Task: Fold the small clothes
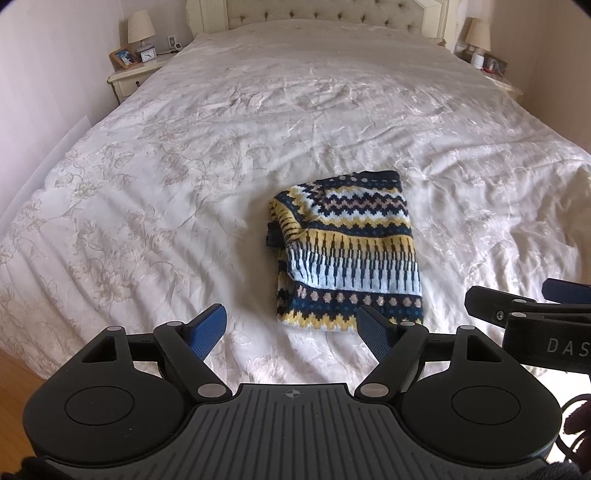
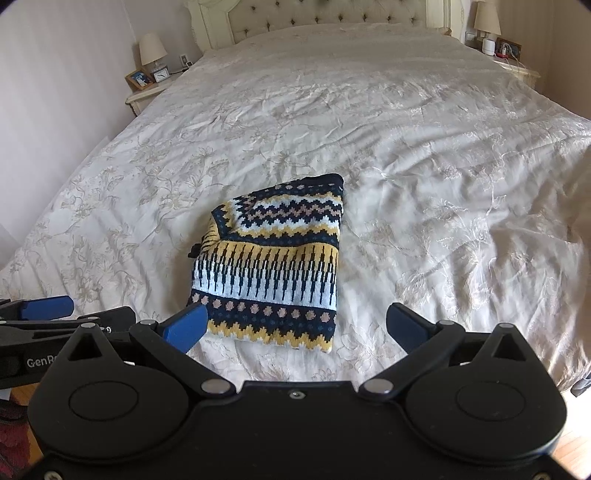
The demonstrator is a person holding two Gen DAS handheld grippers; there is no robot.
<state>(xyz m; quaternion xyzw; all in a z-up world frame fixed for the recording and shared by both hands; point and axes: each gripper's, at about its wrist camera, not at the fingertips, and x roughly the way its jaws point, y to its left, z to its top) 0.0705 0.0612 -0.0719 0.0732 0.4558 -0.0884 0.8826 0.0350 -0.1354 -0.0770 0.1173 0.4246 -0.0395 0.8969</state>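
We see each black hand-held gripper, left [image 1: 291,330] and right [image 2: 297,326], with blue ribbed pads [image 1: 208,330], silver pivot screws and white lettering.

Navy-yellow-white zigzag knit sweater [image 1: 347,251], cream floral bedspread [image 1: 184,155]

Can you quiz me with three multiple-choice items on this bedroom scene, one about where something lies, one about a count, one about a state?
1. Where does the patterned knit sweater lie?
A. On the floor
B. On the white bedspread, near the foot of the bed
C. On a nightstand

2. How many table lamps show?
A. One
B. Two
C. Four

3. What state is the sweater in?
A. Folded into a compact rectangle
B. Spread out flat with its sleeves wide
C. Hanging between a gripper's fingers

Answers:
1 B, it rests on the bedspread just beyond both grippers.
2 B, one lamp stands left of the headboard and one lamp right.
3 A, its edges are doubled over and no fingers touch it.
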